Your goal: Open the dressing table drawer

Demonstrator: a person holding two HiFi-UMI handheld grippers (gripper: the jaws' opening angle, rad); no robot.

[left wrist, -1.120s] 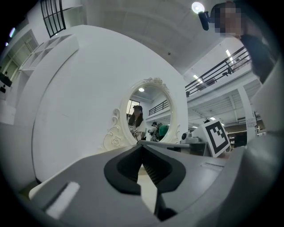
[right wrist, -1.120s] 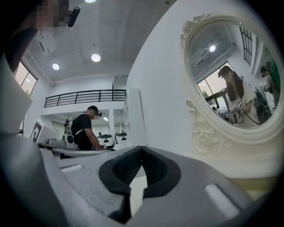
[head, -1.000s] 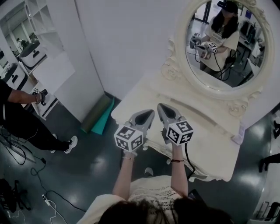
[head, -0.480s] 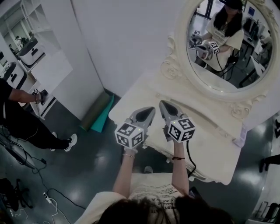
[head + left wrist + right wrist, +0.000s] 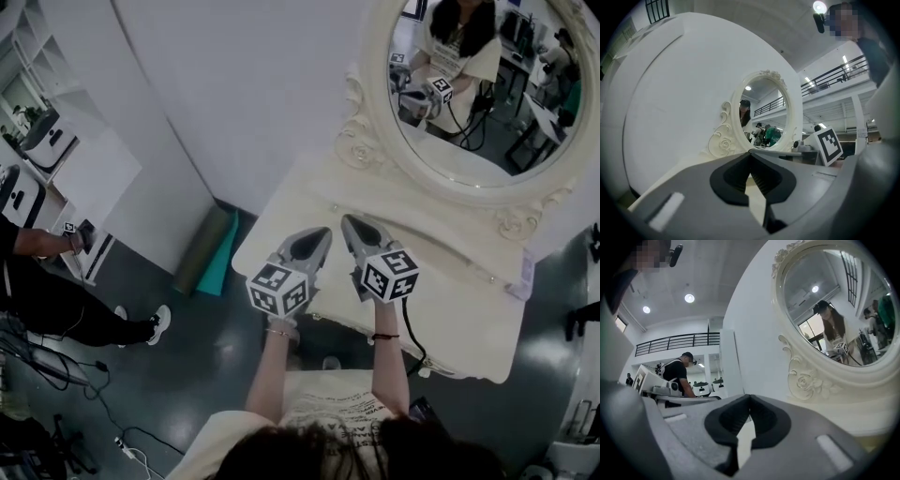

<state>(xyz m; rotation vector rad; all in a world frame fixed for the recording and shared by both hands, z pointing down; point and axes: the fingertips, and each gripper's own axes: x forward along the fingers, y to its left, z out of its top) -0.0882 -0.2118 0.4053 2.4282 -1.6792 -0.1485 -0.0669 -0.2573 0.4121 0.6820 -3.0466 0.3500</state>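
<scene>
The cream dressing table stands against the white wall under its oval carved mirror. Its drawer front is hidden below the tabletop's front edge and my hands. My left gripper and right gripper hover side by side over the table's front left part, pointing level toward the mirror. Both are shut with nothing between their jaws. In the left gripper view the left gripper has its tips together in front of the mirror. The right gripper looks the same below the mirror.
A person in black stands at the left near white shelves, with cables on the dark floor. A rolled green mat leans at the wall's foot left of the table. A small white card sits at the tabletop's right edge.
Both grippers have moved together along the table's front and sunk slightly, jaws still shut. The mirror and table now sit further left and higher in the head view.
</scene>
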